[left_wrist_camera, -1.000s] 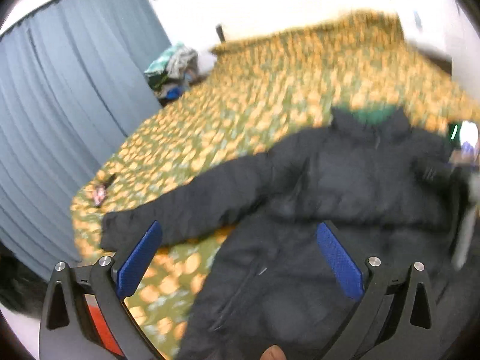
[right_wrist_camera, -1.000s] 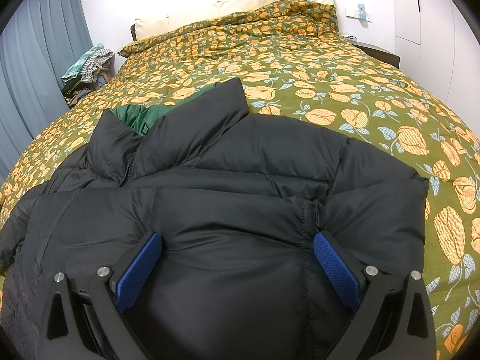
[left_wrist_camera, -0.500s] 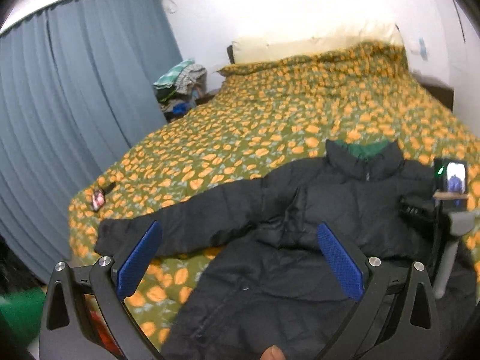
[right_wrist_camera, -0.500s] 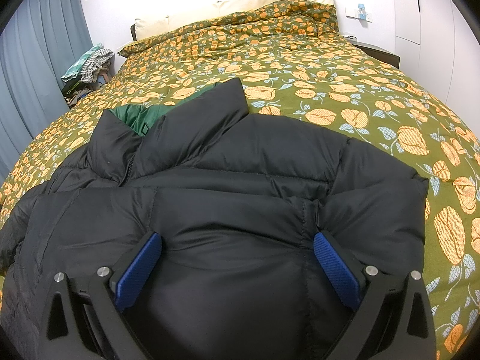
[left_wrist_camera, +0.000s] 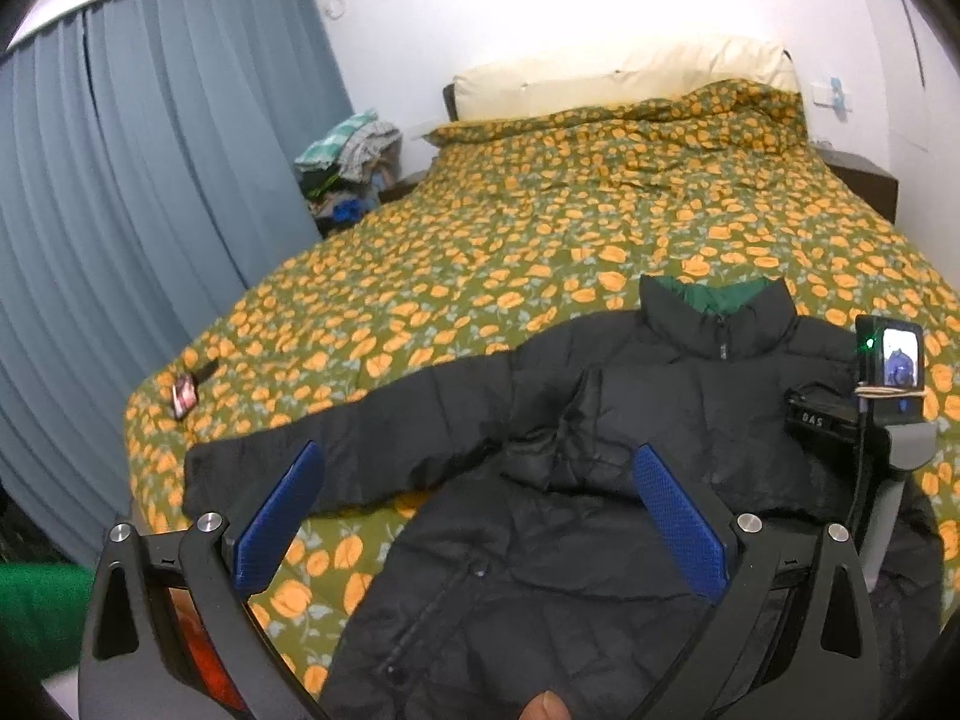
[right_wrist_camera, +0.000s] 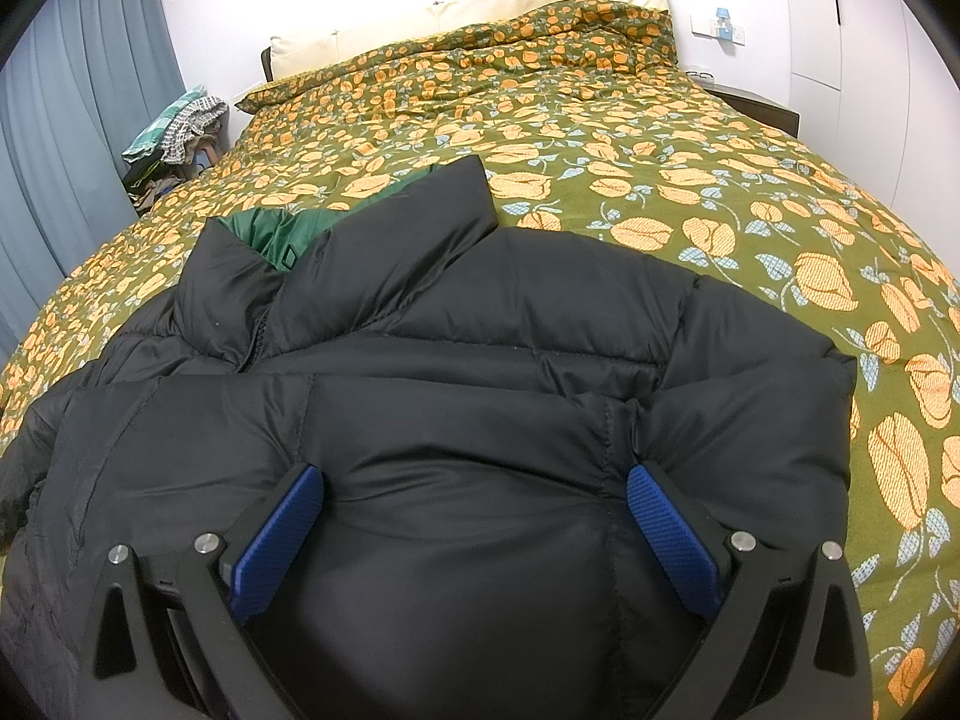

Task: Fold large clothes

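Note:
A black puffer jacket (left_wrist_camera: pixel 630 420) with a green lining lies front-up on the flowered bed cover (left_wrist_camera: pixel 540 228), collar toward the pillows. Its left sleeve (left_wrist_camera: pixel 336 450) stretches out toward the bed's left edge. My left gripper (left_wrist_camera: pixel 474 480) is open and empty, held above the jacket's lower left part. My right gripper (right_wrist_camera: pixel 474 498) is open, its fingers spread over the padded right shoulder area of the jacket (right_wrist_camera: pixel 480 360), low on the fabric. The right gripper's body (left_wrist_camera: pixel 888 414) shows at the right of the left wrist view.
A small phone-like object (left_wrist_camera: pixel 183 396) lies near the bed's left edge. Blue curtains (left_wrist_camera: pixel 150 210) hang along the left. A pile of clothes (left_wrist_camera: pixel 348 156) sits beside the headboard. Pillows (left_wrist_camera: pixel 618 81) lie at the head. A dark nightstand (left_wrist_camera: pixel 864 180) stands at the right.
My left gripper has pulled back and risen, so more of the bed and the jacket's sleeve shows. The right gripper has not moved.

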Available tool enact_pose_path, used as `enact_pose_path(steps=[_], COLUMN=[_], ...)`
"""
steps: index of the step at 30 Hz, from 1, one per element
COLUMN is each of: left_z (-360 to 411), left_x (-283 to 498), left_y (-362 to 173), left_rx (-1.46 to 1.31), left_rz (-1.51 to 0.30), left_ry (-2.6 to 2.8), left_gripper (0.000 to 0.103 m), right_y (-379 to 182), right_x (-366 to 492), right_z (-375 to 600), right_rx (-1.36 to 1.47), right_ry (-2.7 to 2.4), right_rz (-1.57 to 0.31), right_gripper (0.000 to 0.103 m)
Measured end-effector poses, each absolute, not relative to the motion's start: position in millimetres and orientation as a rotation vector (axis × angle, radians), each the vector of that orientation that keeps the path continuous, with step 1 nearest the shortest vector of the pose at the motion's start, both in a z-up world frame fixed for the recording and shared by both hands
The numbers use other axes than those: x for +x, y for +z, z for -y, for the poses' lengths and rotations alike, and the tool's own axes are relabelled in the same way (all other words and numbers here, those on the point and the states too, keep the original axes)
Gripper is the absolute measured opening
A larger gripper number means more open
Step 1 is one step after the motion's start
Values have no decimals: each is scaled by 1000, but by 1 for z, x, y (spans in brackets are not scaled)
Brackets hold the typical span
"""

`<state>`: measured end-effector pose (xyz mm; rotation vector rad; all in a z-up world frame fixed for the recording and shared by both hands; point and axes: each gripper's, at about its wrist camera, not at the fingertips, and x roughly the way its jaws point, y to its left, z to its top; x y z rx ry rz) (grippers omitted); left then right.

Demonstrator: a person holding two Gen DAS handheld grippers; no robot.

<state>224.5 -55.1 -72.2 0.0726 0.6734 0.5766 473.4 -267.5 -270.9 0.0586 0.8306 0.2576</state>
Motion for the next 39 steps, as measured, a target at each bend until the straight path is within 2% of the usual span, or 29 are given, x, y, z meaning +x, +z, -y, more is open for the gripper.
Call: enact_pose_path(steps=[10,23,39], left_z=[47,-3,69], left_x=[218,234,223], left_y=[-75,-110,-79], left_rx=[-21,-47,168], left_rz=[-666,-769,-696], left_ry=[557,382,154], left_gripper=[103,103,103], right_y=[-271,-271,-271], right_x=[473,473,473], right_z=[267,268,268], right_rx=[58,57,57], right_ry=[257,256,256], right_rz=[-830,-830,-830], right_gripper=[103,103,103])
